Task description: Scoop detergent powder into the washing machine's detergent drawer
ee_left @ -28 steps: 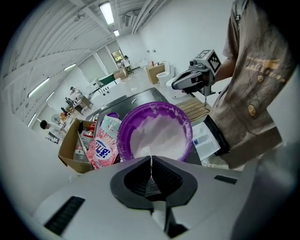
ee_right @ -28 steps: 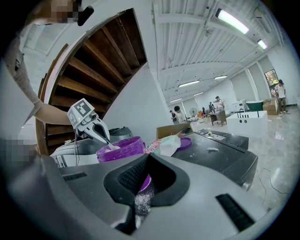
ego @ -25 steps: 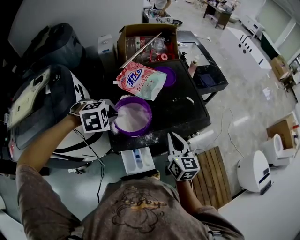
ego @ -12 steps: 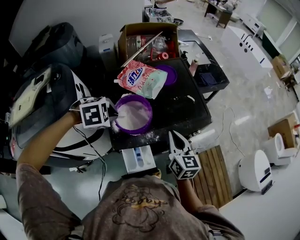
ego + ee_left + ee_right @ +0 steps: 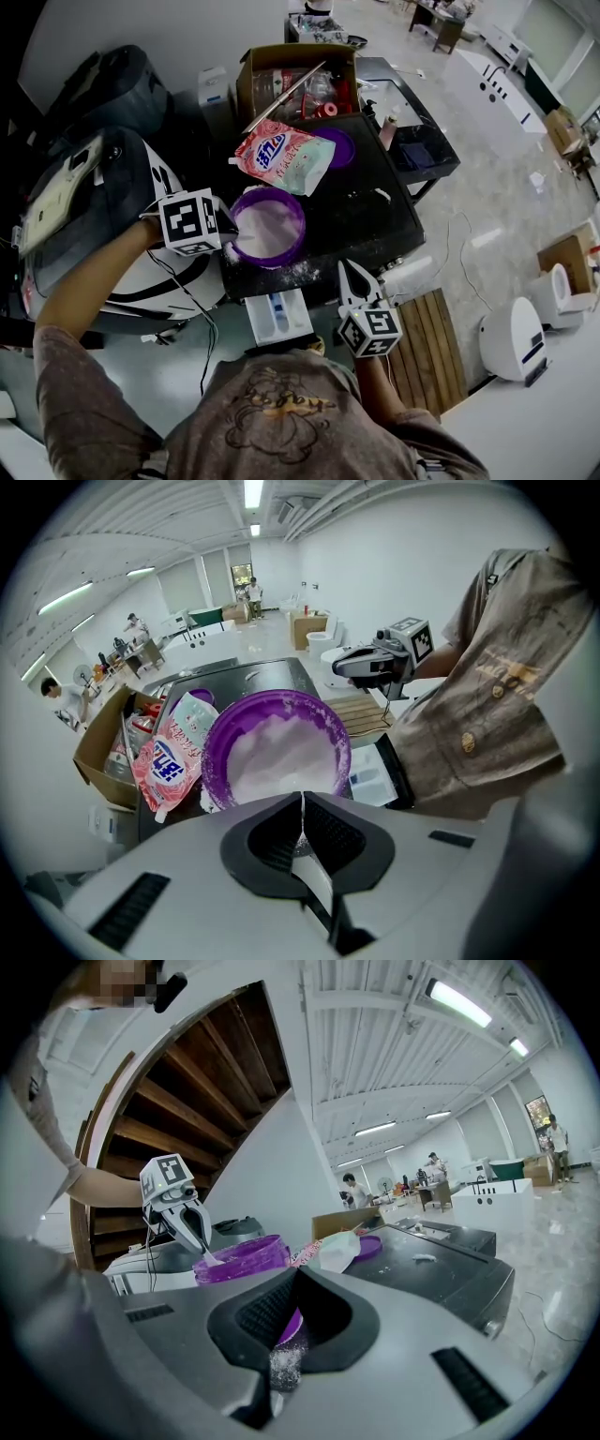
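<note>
two grippers, jaws together: the left gripper (image 5: 228, 223) pinches a white scoop (image 5: 208, 1258) at the purple powder tub (image 5: 210, 761); the right gripper (image 5: 347, 274) holds nothing, beside the detergent drawer (image 5: 258, 323)

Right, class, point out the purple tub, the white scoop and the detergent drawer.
purple tub (image 5: 216, 761): left gripper view, on its left rim.
white scoop (image 5: 210, 1258): right gripper view, on its tip at the powder.
detergent drawer (image 5: 256, 323): head view, on its white left part.
</note>
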`<state>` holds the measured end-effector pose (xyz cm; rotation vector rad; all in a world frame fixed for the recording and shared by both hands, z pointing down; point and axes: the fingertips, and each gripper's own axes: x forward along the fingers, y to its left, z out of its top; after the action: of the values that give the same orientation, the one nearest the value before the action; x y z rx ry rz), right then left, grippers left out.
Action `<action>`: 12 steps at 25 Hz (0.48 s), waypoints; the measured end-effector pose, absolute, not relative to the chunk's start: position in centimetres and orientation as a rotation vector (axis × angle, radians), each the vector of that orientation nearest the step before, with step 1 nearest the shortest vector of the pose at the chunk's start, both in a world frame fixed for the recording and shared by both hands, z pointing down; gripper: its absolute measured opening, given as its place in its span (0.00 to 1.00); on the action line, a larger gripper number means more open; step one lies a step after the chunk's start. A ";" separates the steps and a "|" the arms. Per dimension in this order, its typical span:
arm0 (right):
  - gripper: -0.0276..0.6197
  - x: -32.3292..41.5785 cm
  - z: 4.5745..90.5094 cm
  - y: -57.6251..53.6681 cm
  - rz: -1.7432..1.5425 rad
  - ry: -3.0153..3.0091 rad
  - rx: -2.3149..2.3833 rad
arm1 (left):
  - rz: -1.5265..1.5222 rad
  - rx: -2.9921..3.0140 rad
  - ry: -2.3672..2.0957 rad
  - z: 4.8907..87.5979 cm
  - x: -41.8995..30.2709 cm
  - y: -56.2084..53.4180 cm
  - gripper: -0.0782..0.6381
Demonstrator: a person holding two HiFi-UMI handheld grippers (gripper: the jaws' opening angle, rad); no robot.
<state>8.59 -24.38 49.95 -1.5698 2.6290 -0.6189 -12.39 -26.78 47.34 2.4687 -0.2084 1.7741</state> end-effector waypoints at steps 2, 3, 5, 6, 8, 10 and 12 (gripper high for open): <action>0.03 8.6 50.0 -24.4 -0.612 2.631 -1.570 | 1.744 2.465 -0.198 47.3 -12.2 -26.6 0.14; 0.03 8.6 49.9 -24.4 -0.613 2.628 -1.571 | 1.728 2.463 -0.193 47.2 -12.1 -26.5 0.14; 0.03 8.6 49.4 -24.5 -0.618 2.618 -1.579 | 1.692 2.455 -0.182 47.1 -11.8 -26.3 0.14; 0.03 8.6 49.3 -24.5 -0.621 2.616 -1.576 | 1.674 2.450 -0.175 47.0 -11.7 -26.1 0.14; 0.03 8.6 49.7 -24.4 -0.624 2.620 -1.563 | 1.637 2.441 -0.162 46.9 -11.4 -25.9 0.14; 0.03 8.6 50.0 -24.3 -0.621 2.628 -1.563 | 1.595 2.431 -0.154 46.9 -11.3 -25.6 0.14; 0.03 8.5 50.0 -24.2 -0.624 2.628 -1.559 | 1.548 2.419 -0.152 46.8 -11.2 -25.4 0.14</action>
<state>8.52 -24.19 49.98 -1.5586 2.6280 -0.6236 -11.18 -25.41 46.82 2.4193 -0.1518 1.5480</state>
